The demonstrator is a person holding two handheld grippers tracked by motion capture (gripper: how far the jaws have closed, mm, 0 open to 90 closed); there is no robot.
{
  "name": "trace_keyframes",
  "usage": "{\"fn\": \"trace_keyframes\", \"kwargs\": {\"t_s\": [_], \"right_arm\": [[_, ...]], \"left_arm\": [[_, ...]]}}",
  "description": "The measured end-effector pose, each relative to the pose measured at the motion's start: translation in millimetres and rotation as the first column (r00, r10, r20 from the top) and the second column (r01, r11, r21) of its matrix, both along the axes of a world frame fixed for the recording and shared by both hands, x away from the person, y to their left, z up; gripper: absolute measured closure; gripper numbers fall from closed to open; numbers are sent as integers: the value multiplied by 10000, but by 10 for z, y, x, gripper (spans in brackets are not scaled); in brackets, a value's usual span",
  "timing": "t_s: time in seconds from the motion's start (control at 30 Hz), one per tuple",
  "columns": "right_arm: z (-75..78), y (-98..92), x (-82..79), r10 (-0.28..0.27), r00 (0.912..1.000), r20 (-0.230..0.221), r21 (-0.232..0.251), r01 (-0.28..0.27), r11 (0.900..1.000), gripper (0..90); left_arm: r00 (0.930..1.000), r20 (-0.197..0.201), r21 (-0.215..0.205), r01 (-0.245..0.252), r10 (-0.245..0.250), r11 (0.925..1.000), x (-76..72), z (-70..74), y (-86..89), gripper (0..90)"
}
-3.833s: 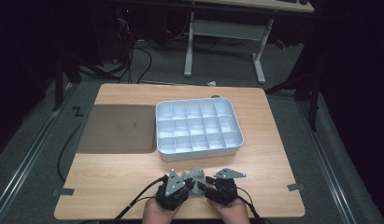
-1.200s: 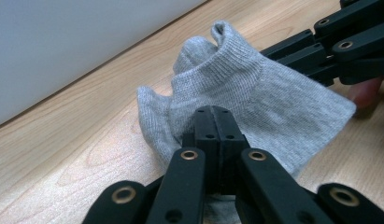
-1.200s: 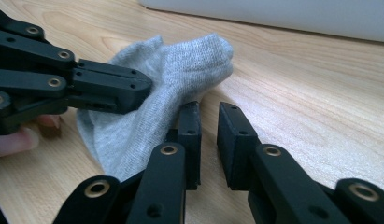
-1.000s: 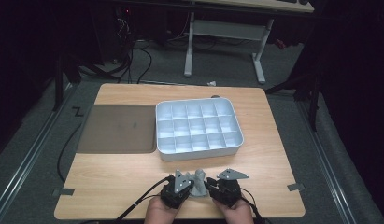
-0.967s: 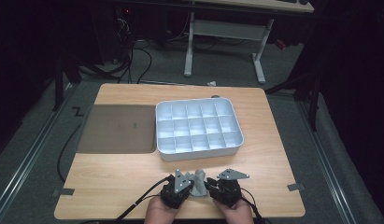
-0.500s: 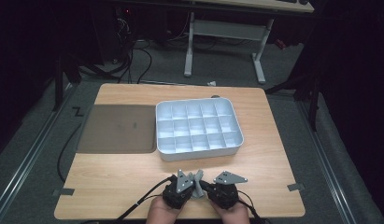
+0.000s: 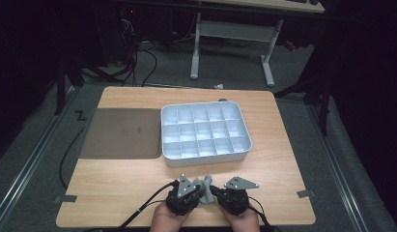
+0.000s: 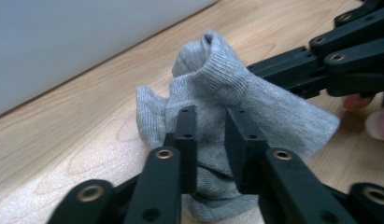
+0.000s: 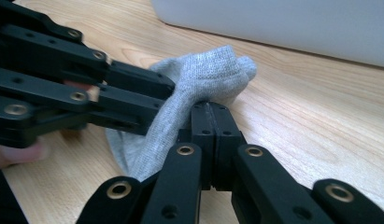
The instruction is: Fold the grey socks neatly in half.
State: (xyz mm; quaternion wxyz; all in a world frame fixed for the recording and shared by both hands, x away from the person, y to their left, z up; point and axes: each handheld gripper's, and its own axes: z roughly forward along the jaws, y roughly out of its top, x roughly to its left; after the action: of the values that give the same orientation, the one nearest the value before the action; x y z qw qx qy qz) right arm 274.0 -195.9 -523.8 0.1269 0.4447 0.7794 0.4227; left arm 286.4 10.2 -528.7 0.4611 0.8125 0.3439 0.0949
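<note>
A small grey sock (image 7: 206, 185) stands bunched up near the table's front edge, between my two grippers. My right gripper (image 9: 210, 114) is shut on a fold of the sock (image 9: 206, 77), its jaws pressed together. My left gripper (image 8: 210, 135) faces it from the other side. Its jaws have just been opening and now stand a little apart, with the sock (image 8: 213, 79) cloth in the gap and not pinched. In the high view the left gripper (image 7: 198, 192) and right gripper (image 7: 214, 192) nearly touch, each in a hand.
A white tray (image 7: 205, 155) divided into several compartments sits in the table's middle, just beyond the sock. A dark mat (image 7: 121, 133) lies to its left. The wooden table (image 7: 114, 188) has bare room on both sides of the hands.
Both hands have stayed at the front edge with the sock between them. The high view shows no clear movement of jaws or sock.
</note>
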Motion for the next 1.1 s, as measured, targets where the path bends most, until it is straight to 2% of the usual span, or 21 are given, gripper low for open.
{"fn": "trace_keyframes", "kwargs": {"t_s": [0.07,0.23,0.3,0.33,0.4,0.5,0.57,0.6,0.77,1.1], "right_arm": [[-1,-3,2,-12,10000,4,-5,12,10000,900],[-3,-4,3,-8,10000,-8,-14,8,10000,900],[-3,-5,3,-8,10000,-2,-5,8,10000,900],[-5,-2,3,-8,10000,-19,4,8,10000,900],[-4,-1,2,-2,10000,-9,-2,2,10000,900],[-2,4,-1,18,10000,-10,-20,-18,10000,900],[-3,10,-2,20,10000,15,-17,-20,10000,900],[-1,14,-5,33,10000,16,2,-33,10000,900],[28,32,-28,60,10000,66,46,-60,10000,900],[79,62,-62,194,9993,319,59,-196,9998,900]], "left_arm": [[10000,36,-245,-65,66,9997,1,19,34,674],[9985,368,-872,-365,398,9955,-18,112,186,638],[9981,273,-1154,-518,553,9920,-13,142,280,620],[9978,63,-1214,-642,655,9905,-6,136,364,608],[9976,-90,-1188,-699,693,9905,0,118,400,609],[9944,-831,-1283,-760,656,9888,26,28,467,616],[9876,-1511,-1261,-628,434,9900,57,-42,468,642],[9860,-1620,-1256,-597,389,9903,59,-64,457,660],[9881,-1529,-1147,-361,182,9927,34,-53,403,766],[9905,-1372,-804,23,-133,9968,-40,-35,223,772]]}}
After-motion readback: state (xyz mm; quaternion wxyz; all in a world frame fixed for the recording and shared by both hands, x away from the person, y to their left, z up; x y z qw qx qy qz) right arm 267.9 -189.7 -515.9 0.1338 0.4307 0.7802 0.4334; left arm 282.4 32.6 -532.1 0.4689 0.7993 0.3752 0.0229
